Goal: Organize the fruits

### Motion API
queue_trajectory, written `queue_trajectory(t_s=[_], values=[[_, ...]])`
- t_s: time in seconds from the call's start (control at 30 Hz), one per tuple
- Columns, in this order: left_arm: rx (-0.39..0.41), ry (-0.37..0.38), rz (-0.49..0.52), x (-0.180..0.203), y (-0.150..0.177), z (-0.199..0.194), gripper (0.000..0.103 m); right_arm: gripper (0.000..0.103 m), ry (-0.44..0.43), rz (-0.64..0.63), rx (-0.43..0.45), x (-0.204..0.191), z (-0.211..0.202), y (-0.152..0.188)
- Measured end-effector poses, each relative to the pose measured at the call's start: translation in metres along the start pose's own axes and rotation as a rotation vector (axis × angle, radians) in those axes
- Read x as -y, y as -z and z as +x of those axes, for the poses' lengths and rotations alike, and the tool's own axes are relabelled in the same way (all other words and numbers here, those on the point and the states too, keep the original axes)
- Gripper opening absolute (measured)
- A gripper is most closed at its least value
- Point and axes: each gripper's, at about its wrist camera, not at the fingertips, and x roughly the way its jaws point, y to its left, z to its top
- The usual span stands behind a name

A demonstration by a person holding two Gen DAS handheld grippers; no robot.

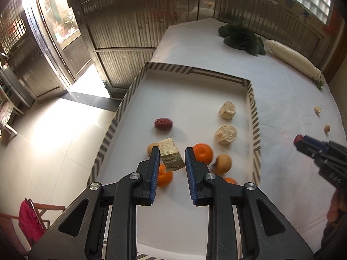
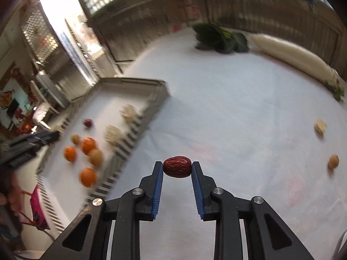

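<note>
The left gripper (image 1: 172, 156) clamps a tan block (image 1: 171, 157) over the striped tray (image 1: 253, 117); a red date (image 1: 163, 124) lies at eleven o'clock, an orange (image 1: 202, 153) at three o'clock.

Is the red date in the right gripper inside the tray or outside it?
Outside: the red date hangs over bare tablecloth, right of the striped tray.

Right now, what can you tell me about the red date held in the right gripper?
The red date is a dark red-brown oval with wrinkled, slightly glossy skin. It lies crosswise between the tips of the right gripper, the blue pads pressing on its two ends, above the white tablecloth and outside the striped tray. It looks whole. Nothing else touches it.
</note>
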Motion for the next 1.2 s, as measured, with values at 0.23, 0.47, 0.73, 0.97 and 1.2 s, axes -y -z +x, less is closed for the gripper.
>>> queue_trajectory(t_s=[0.23, 0.47, 0.73, 0.97, 1.2], values=[[-0.03, -0.001, -0.023, -0.013, 0.016, 0.003, 0.023, 0.026, -0.083, -0.109, 0.012, -0.053, 0.002, -0.017], [-0.06, -0.003, -0.049, -0.019, 0.023, 0.013, 0.023, 0.026, -0.113, -0.205, -0.024, -0.093, 0.033, -0.033], [-0.061, -0.011, -0.072, -0.024, 0.021, 0.02, 0.023, 0.026, -0.128, -0.274, -0.058, -0.121, 0.072, -0.058], [-0.063, -0.009, -0.11, -0.034, 0.024, 0.017, 0.023, 0.026, -0.121, -0.319, -0.101, -0.137, 0.105, -0.068], [-0.075, 0.035, -0.11, -0.03, 0.027, 0.011, 0.023, 0.026, -0.116, -0.347, -0.135, -0.14, 0.124, -0.072]])
